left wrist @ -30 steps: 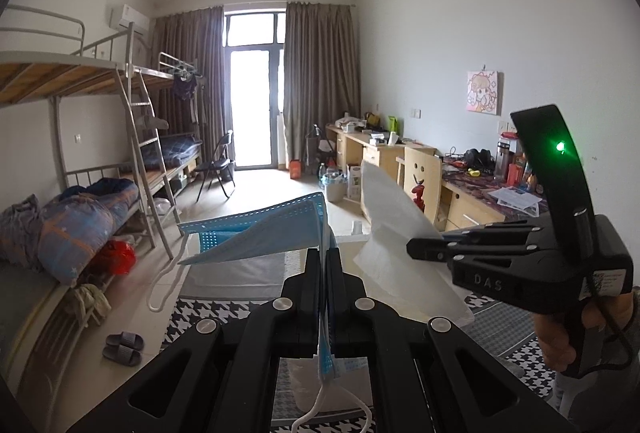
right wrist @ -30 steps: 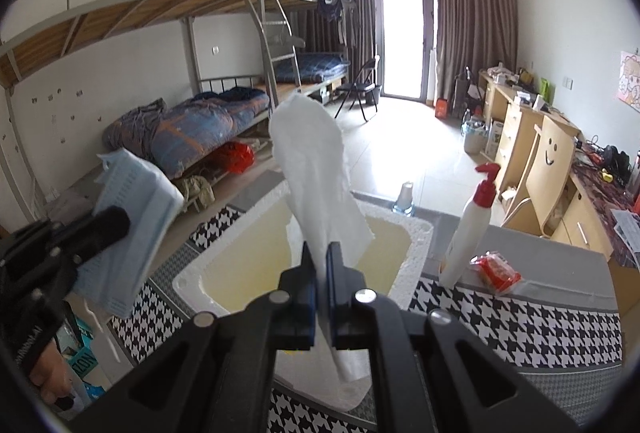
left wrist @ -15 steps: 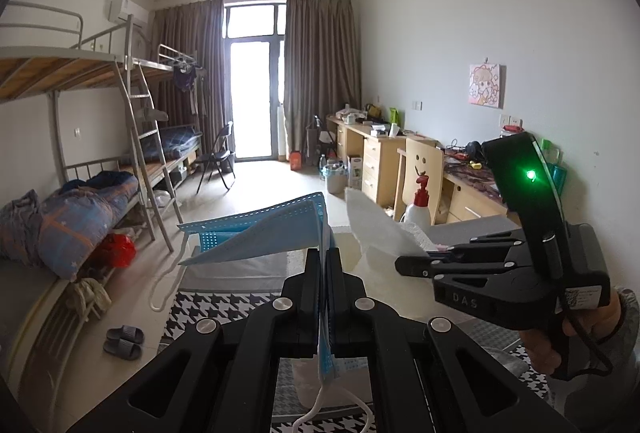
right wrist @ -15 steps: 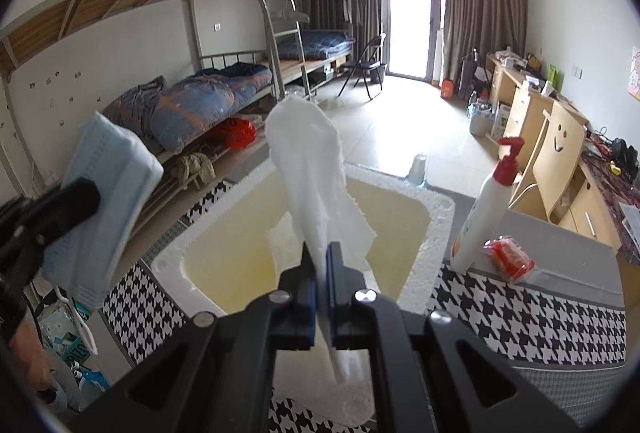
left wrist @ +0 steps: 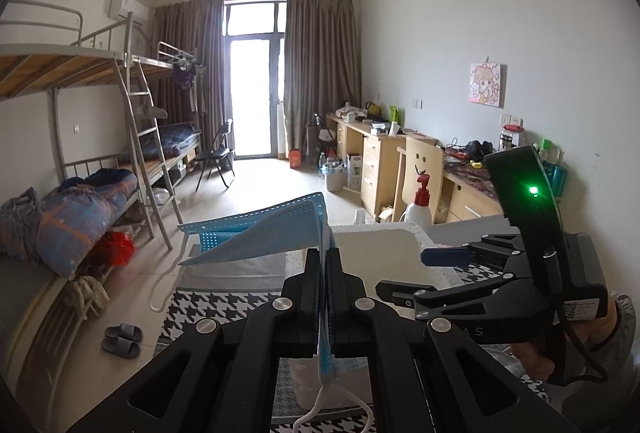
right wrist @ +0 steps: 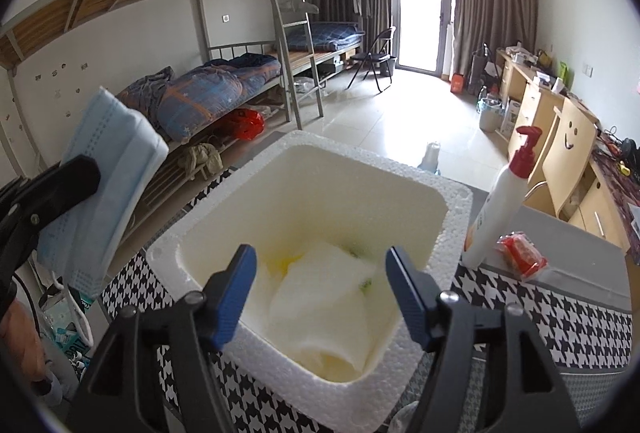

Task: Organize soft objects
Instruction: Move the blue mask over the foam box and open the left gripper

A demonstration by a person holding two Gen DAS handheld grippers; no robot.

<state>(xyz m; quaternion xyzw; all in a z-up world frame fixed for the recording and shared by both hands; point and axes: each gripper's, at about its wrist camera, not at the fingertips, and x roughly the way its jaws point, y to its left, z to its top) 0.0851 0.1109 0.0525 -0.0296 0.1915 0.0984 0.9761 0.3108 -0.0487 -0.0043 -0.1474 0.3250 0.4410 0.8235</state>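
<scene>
On the houndstooth-patterned table (right wrist: pixel 560 317) stands a white foam box (right wrist: pixel 456 193). The right gripper (right wrist: pixel 320 289), jaws just opened and empty, has released the white tissue (right wrist: pixel 320 309) into it. The left gripper (left wrist: pixel 323 273) clamps a blue pleated face mask (left wrist: pixel 264 237); next, judged: carry it over the box and release.

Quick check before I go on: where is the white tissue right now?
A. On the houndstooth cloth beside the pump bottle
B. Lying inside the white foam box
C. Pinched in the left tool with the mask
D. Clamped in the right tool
B. The white tissue lies loose inside the foam box, below the right tool, whose jaws have just been opening and stand apart with nothing between their pads.
</scene>
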